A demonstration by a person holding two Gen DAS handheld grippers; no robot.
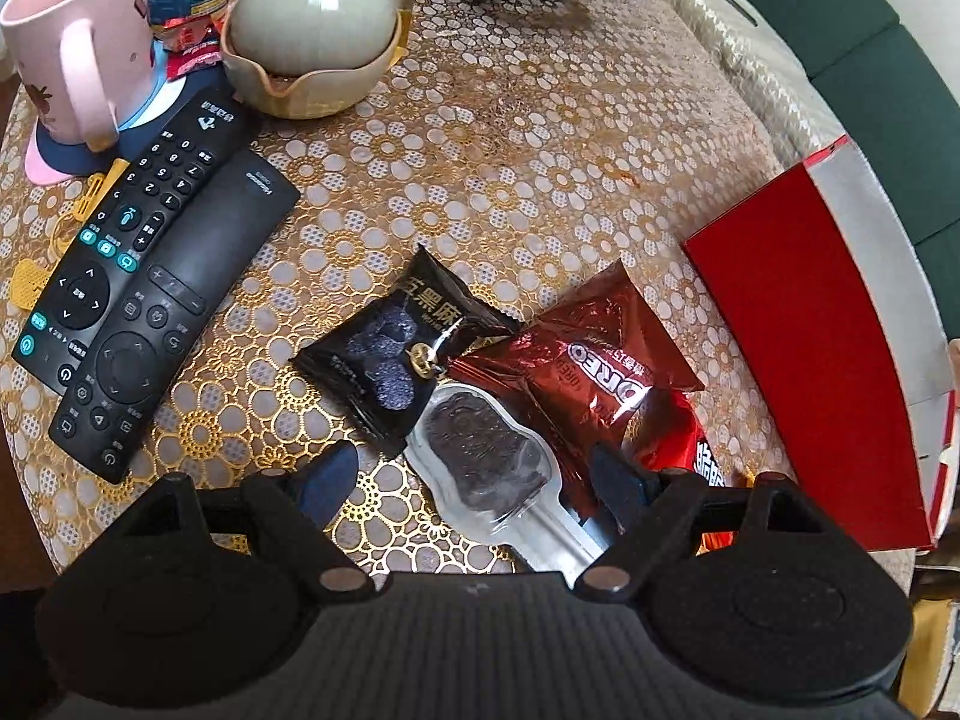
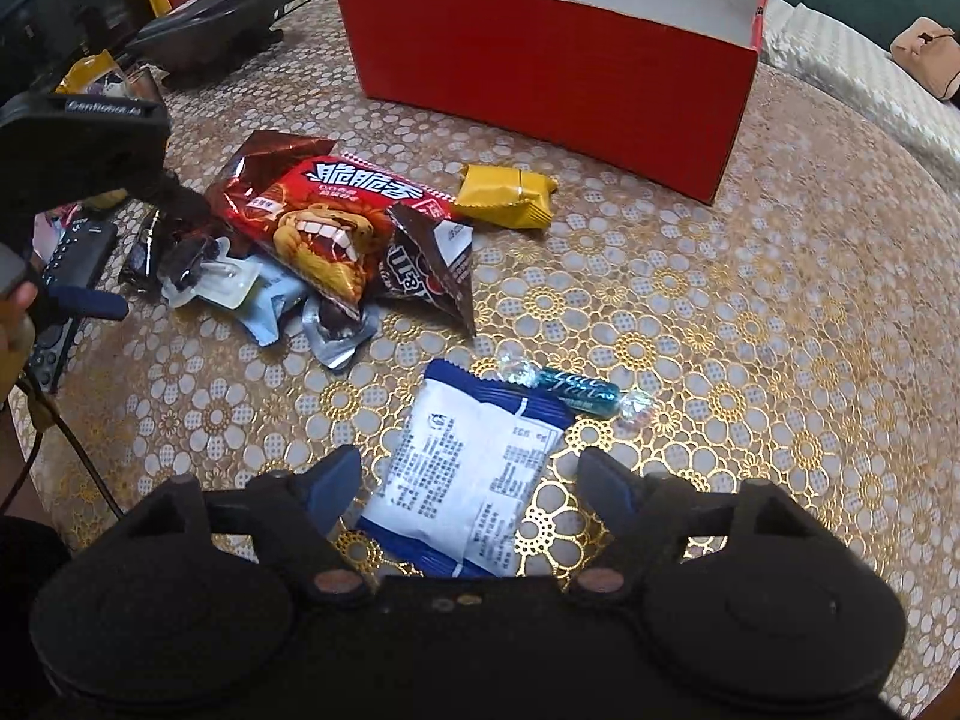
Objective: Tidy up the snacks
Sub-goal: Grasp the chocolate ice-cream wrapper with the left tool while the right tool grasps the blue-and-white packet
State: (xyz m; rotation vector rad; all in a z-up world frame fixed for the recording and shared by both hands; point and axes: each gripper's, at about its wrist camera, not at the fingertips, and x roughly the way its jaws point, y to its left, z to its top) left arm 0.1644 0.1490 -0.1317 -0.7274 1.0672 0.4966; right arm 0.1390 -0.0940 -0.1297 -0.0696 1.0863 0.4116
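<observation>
Snacks: all on table, none seen in red box (image 2: 540, 54) yet | L gripper (image 1: 474, 480) wide over clear-pack brownie (image 1: 486, 456) | R gripper (image 2: 468, 480) wide astride blue-white packet (image 2: 468, 468) | ~0% done, all sorting left

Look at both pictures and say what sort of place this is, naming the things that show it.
Most likely a living room at home. Two TV remotes and a pink mug sit on a table with a flower-patterned cover, snack packets are scattered by a red box, and green cushions stand behind.
</observation>
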